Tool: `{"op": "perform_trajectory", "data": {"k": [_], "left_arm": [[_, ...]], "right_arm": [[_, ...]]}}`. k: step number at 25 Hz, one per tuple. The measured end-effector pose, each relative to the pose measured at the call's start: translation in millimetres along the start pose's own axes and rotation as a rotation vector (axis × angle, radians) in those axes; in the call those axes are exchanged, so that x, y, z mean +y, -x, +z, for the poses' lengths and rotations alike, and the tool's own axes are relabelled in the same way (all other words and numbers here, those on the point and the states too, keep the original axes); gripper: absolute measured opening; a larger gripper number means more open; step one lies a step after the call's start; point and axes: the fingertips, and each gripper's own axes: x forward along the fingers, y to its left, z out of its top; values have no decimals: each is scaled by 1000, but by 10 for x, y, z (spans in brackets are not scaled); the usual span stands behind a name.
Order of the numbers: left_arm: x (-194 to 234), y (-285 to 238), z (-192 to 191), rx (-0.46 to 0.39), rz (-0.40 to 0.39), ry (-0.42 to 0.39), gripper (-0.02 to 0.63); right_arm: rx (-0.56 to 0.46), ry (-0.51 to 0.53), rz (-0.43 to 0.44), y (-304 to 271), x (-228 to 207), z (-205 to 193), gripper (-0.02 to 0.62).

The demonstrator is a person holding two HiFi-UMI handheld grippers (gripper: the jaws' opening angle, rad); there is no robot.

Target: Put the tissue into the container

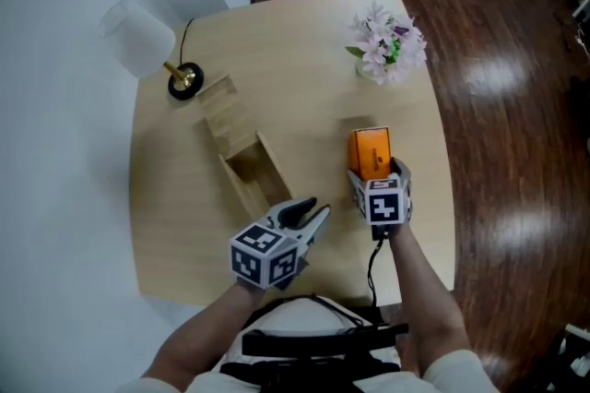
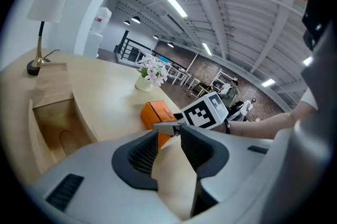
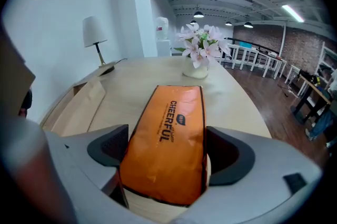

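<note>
My right tongs [image 3: 166, 157] stand wide apart, one jaw on each side of the near end of the tissue pack [image 3: 171, 123]. The pads sit close against its sides, but I see no dent in the wrap, so I take it they are not clamped yet. The pack lies flat on the table [image 1: 304, 77], lengthwise away from me, toward the right front. My left tongs [image 2: 168, 139] are also apart with nothing between them, only bare table showing through the gap. They hover near the front edge, just beside the near end of the box [image 1: 275, 166].

The box is a long wooden trough left of the pack, open at the top where it faces me. A lamp [image 1: 138, 36] stands past its far end and flowers [image 1: 387, 45] at the far right, both well clear.

I judge the pack light and soft. The glossy orange film looks slippery, and the sides will give under pressure. I would grip across the narrow width, further in toward the middle, so it does not droop or swing. A firm, gentle squeeze should do, then I would lower it in lengthwise.
</note>
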Motion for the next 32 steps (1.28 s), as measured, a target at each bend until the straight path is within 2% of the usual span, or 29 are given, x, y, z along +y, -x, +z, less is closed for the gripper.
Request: {"op": "perform_trajectory", "data": {"k": [8, 11, 16, 22, 27, 32], "left_arm": [[11, -49, -84, 23, -4, 23, 126], [12, -5, -92, 16, -1, 29, 126], [16, 151, -55, -13, 4, 37, 126], [36, 372, 39, -72, 14, 44, 126], [31, 619, 139, -132, 17, 40, 126], [102, 953, 167, -177, 39, 30, 126]], "right_arm": [[-36, 20, 2, -71, -22, -19, 457], [-19, 20, 3, -76, -16, -22, 453], [13, 17, -33, 39, -66, 10, 388], [-52, -8, -49, 295, -132, 157, 382], [-122, 28, -6, 571, 150, 441, 382], [-177, 101, 69, 767, 757, 727, 382]]}}
